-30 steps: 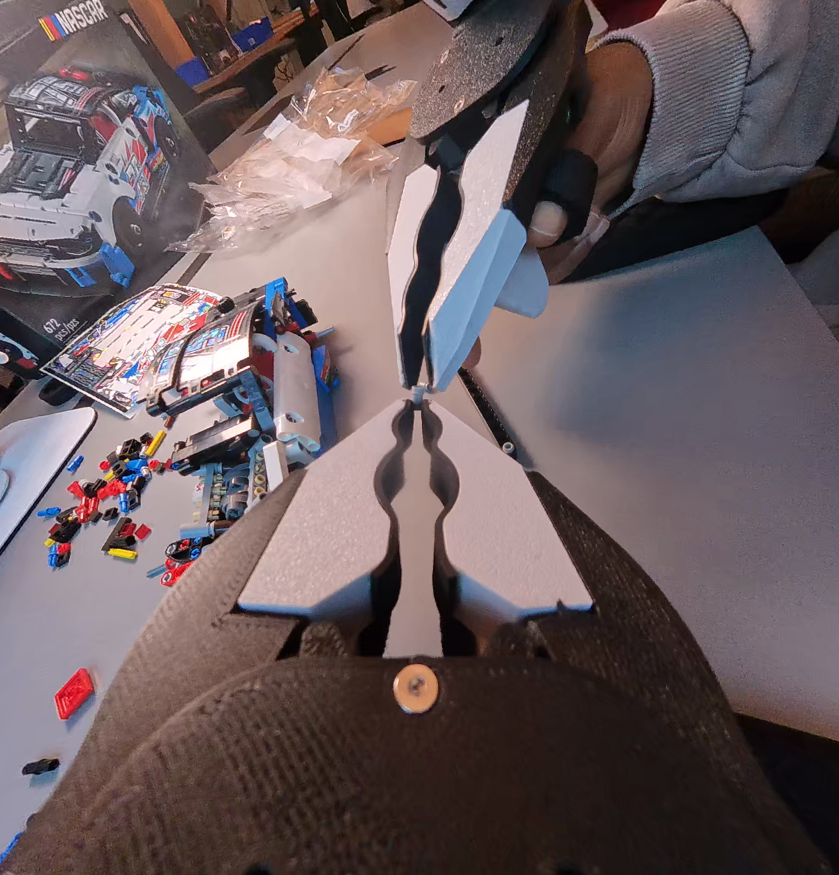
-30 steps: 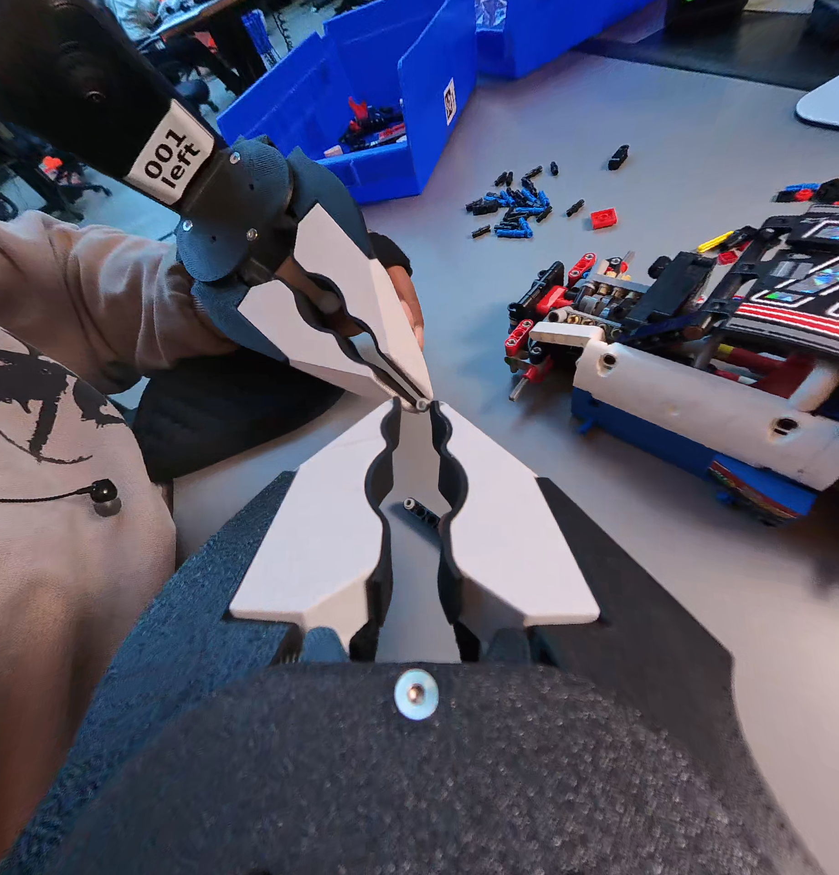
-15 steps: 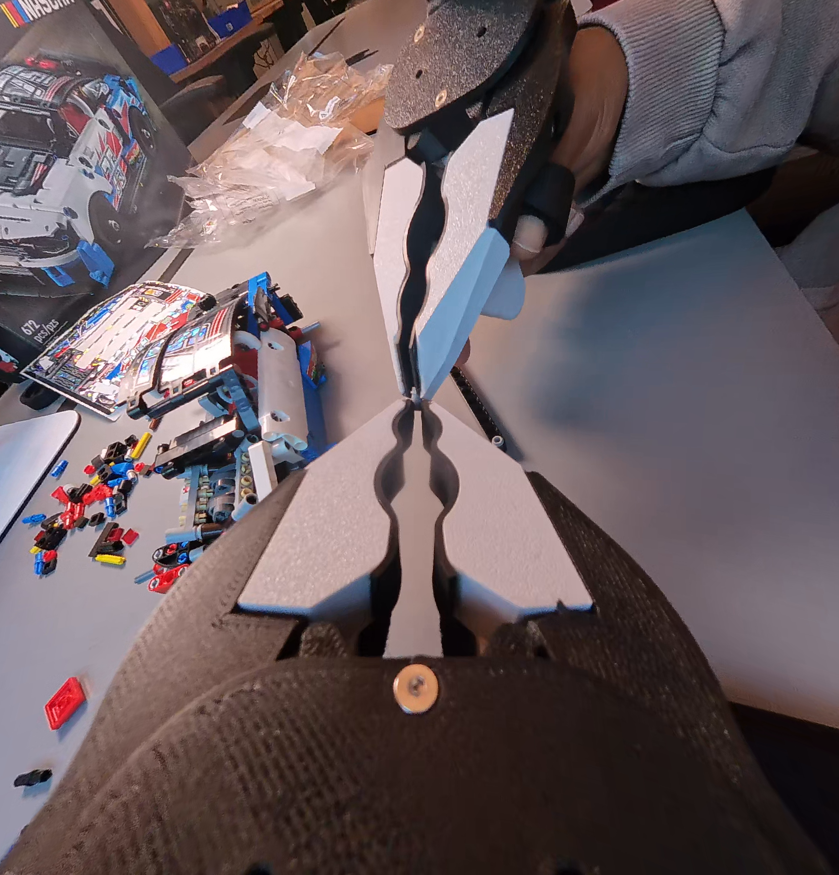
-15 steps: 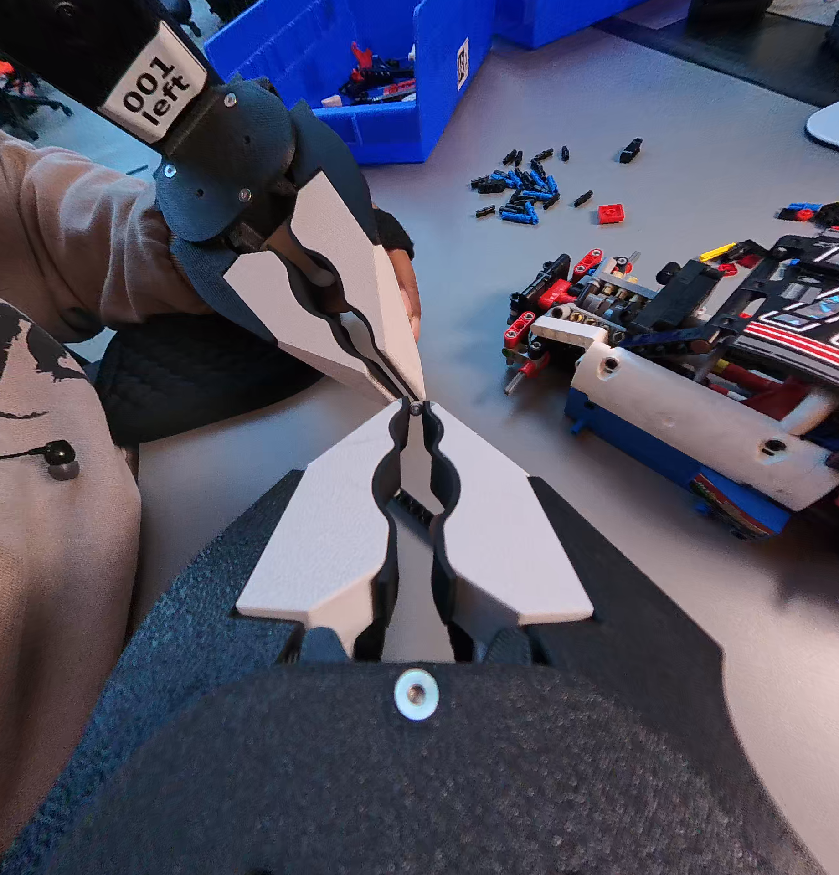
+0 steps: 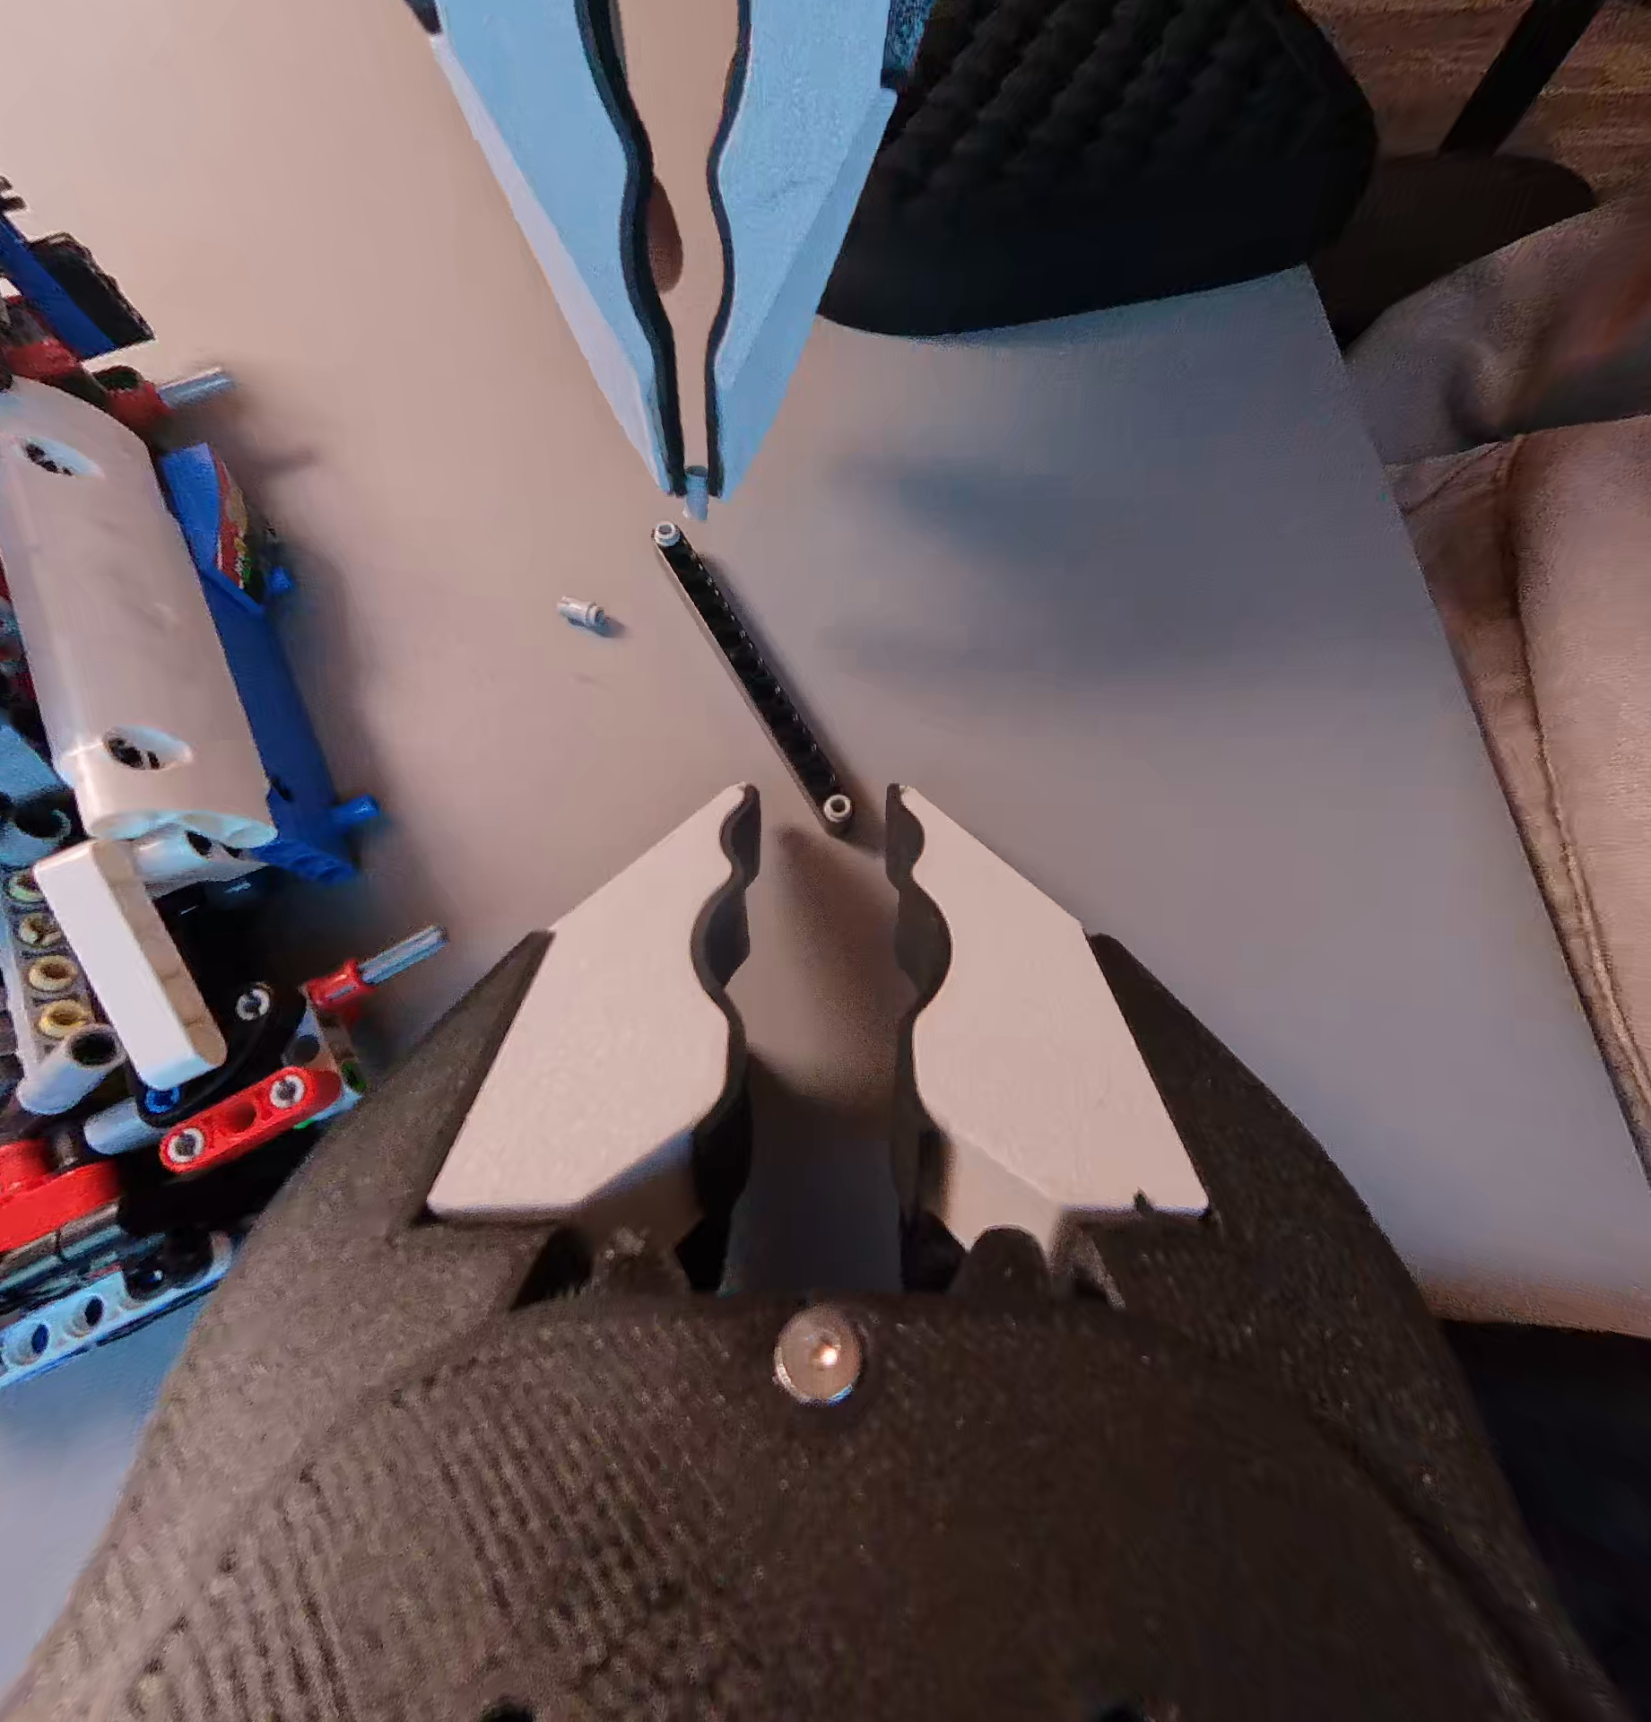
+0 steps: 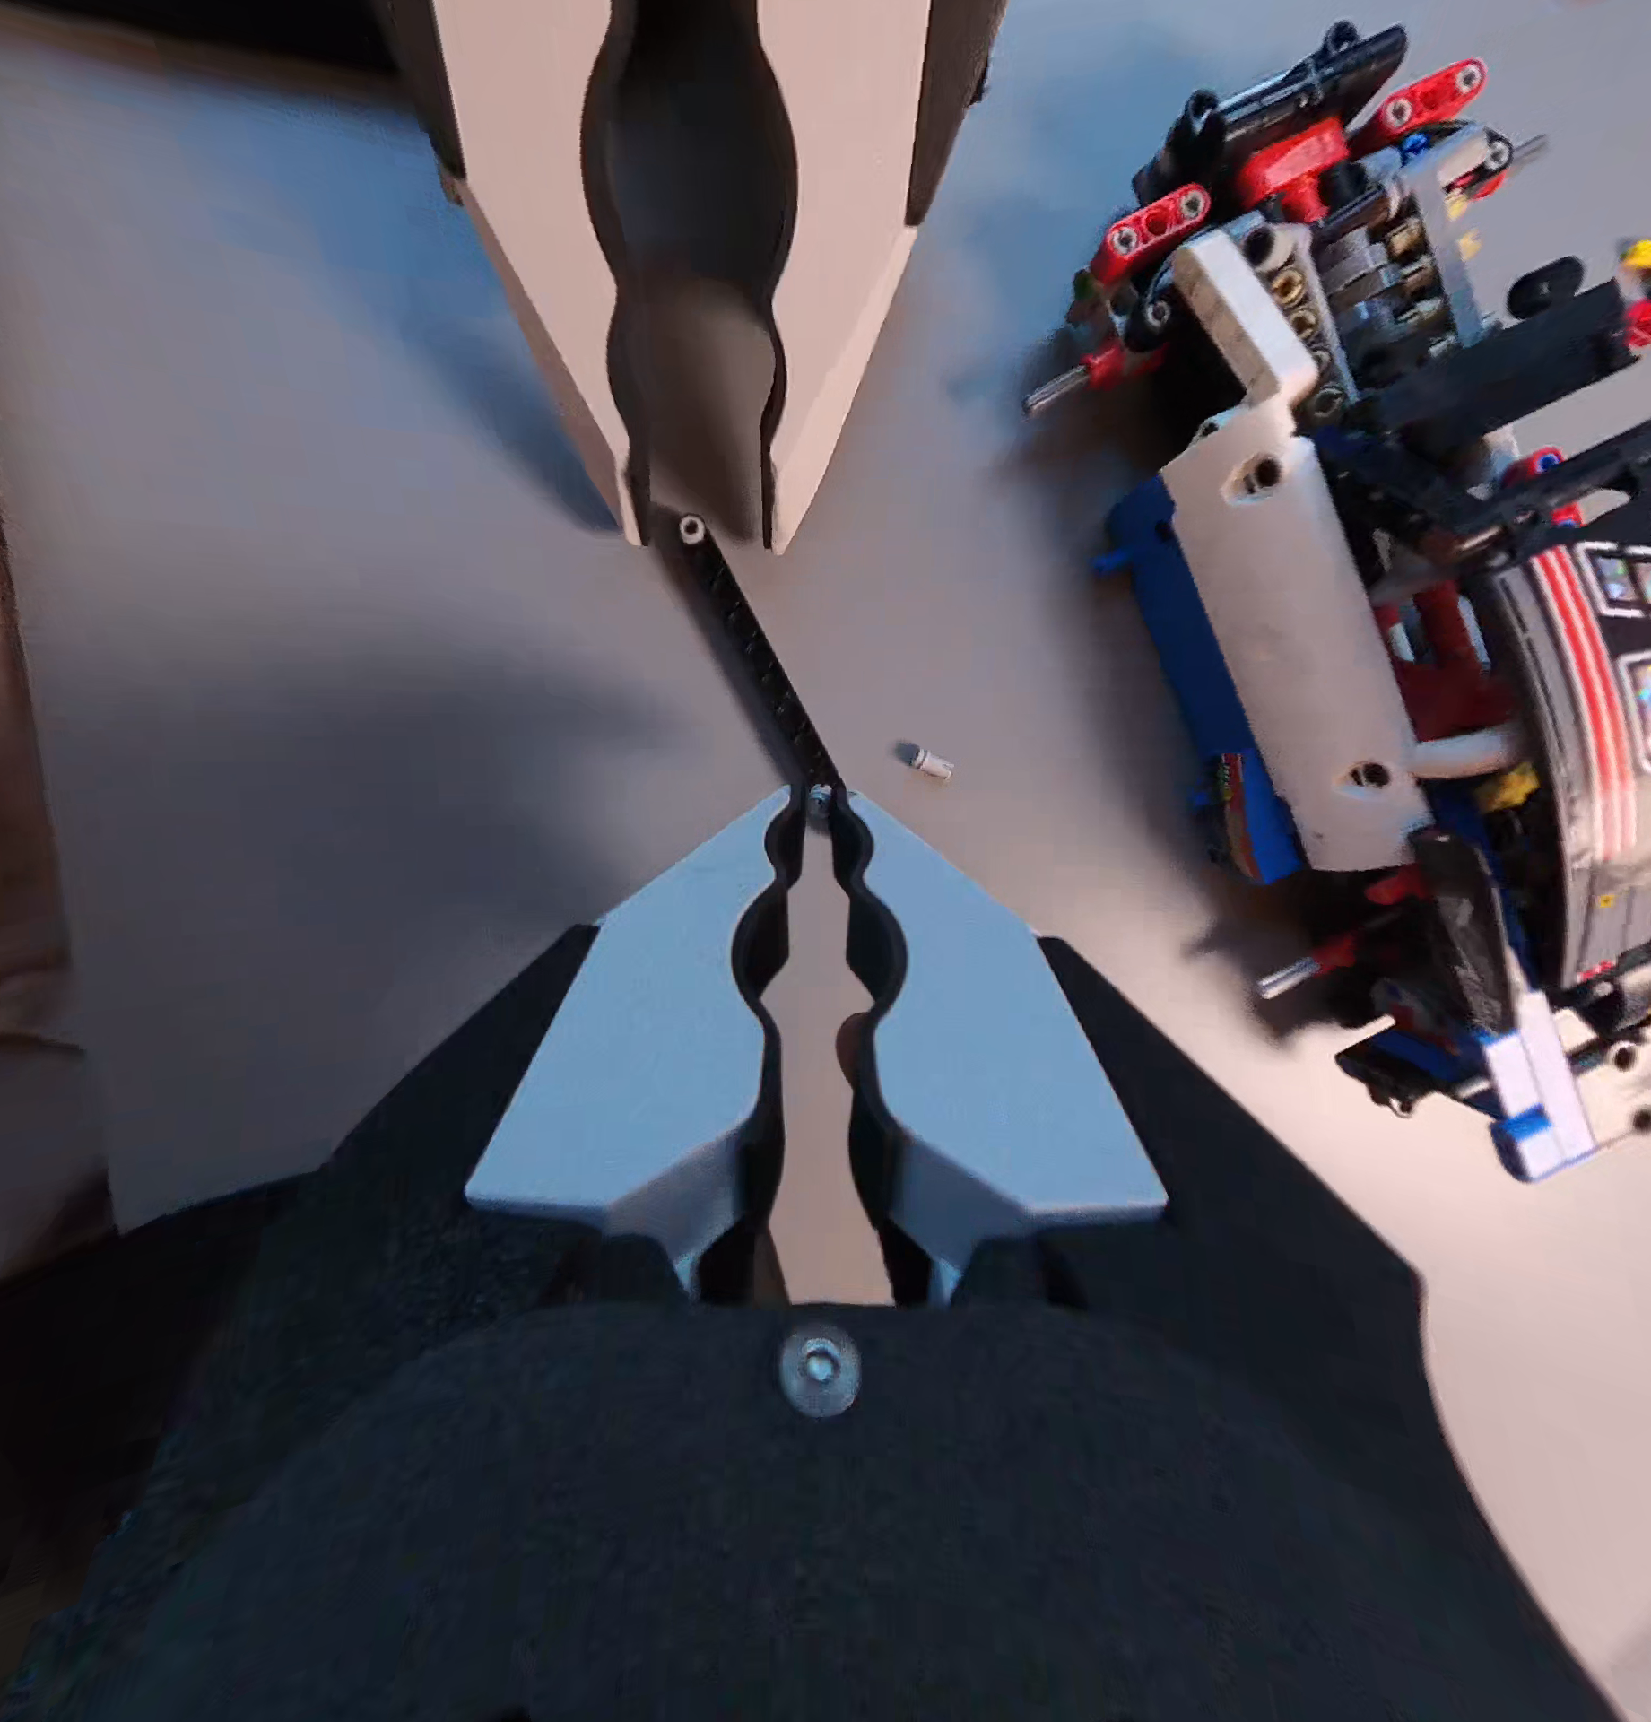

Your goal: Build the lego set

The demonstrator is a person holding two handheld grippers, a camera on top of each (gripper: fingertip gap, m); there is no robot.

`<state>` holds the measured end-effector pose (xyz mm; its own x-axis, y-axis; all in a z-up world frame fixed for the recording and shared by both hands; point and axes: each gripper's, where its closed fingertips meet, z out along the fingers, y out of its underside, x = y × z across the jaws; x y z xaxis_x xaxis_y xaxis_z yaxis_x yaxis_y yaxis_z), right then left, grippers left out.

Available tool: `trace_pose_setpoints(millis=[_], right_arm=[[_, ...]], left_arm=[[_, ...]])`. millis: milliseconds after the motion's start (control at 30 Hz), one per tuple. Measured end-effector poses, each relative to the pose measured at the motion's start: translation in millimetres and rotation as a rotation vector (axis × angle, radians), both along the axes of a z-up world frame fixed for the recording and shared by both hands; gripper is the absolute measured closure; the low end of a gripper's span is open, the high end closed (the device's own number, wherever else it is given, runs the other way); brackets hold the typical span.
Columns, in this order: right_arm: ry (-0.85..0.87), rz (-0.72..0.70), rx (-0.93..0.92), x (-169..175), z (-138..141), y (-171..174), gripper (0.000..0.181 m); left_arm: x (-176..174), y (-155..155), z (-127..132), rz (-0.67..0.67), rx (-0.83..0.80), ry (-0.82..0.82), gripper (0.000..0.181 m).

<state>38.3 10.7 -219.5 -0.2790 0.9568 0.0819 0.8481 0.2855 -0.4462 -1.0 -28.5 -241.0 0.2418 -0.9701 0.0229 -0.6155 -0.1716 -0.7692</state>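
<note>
- Left gripper (image 5: 821,809) spread wide, straddling the near end of the black beam (image 5: 747,666) flat on the table (image 5: 1129,652).
- Right gripper (image 5: 698,485) pinched on a small grey pin (image 5: 699,501) (just off the beam's 12 o'clock end).
- Spare pin (image 5: 581,612) and car build (image 5: 122,745) at 9 o'clock; bare tabletop toward 3 o'clock, up to its edge.

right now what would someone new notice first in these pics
Two claws face each other over a long black beam lying flat on the grey table: the left claw open at one end, the right claw pinching a small grey pin above the other. A half-built lego car sits beside them.
</note>
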Motion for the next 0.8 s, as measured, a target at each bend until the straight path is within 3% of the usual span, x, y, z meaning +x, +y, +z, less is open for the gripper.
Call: trace_pose_setpoints(millis=[233, 800], right_arm=[[-0.05, 0.022, 0.026, 5.6, -8.0, 4.7, 0.178], [-0.128, 0.037, 0.0, 13.6, -18.4, -9.1, 0.178]], left_arm=[[3.3, 6.1, -5.0, 0.021, 0.106, 0.069, 0.172], [3.2, 8.5, -5.2, 0.042, 0.114, 0.079, 0.175]])
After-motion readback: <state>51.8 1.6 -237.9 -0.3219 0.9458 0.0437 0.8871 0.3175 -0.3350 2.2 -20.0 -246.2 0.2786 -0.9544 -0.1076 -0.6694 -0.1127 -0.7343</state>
